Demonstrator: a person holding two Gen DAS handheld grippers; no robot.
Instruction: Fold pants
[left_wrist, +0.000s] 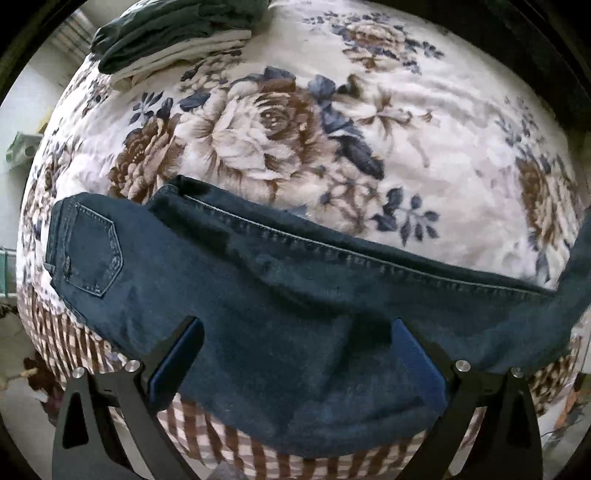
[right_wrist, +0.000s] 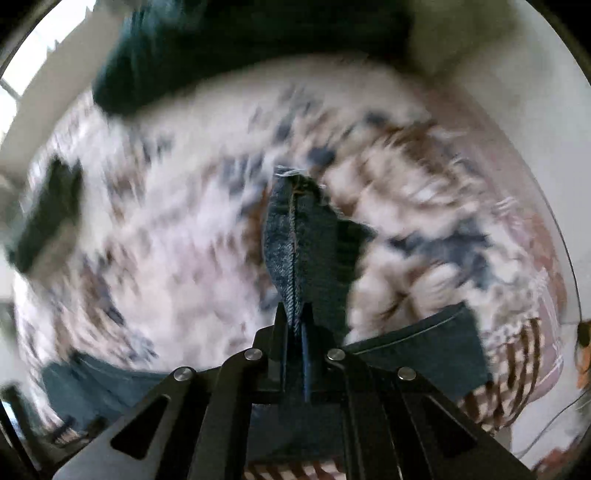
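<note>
Denim pants, dark blue, lie stretched across a bed covered by a floral blanket with a white ground and brown and blue flowers. In the left wrist view the garment runs along the near edge of the bed, the seat end with its stitched back pocket toward the left edge and the leg running off toward the right edge, one long stitched seam showing along its far side. A brown-and-white checked sheet shows beneath the blanket at the near edge. The left hand-held gripper points down over the pants with its jaws spread wide; the fabric lies between the two blue pads, and the pads do not press on it. The right hand-held gripper is closed on the hem end of a pant leg: the denim, with its seam and frayed hem, stands out from between the clamped fingers, raised off the blanket. The right wrist view is strongly motion-blurred apart from the gripper and the gripped fabric. More of the pants lies below the right gripper at the near edge. A stack of folded clothes, dark green and white, sits near the far left corner of the bed.
</note>
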